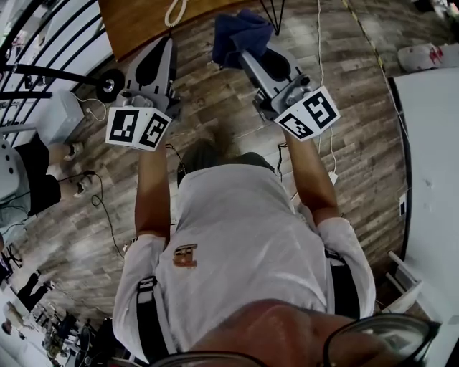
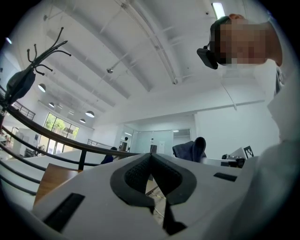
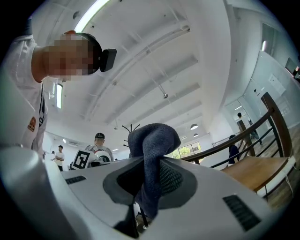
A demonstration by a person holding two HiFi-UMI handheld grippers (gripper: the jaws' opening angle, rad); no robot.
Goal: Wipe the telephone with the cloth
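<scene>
Fingers (image 3: 174, 180) of the right gripper (image 1: 242, 50) pinch the blue cloth (image 1: 240, 30) at 12 o'clock, ready for wiping, the left gripper (image 1: 166, 44) at 11 o'clock sits closed and empty, and only a coiled cord (image 1: 174, 11), likely the telephone's, shows on the bench (image 1: 136, 25) beyond.

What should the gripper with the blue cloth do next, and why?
Probably carry the right gripper forward over the wooden table, toward the white coiled cord at its edge. Its jaws are clamped on the cloth, but the cloth is over the floor, short of the table, and no telephone is in view.
</scene>
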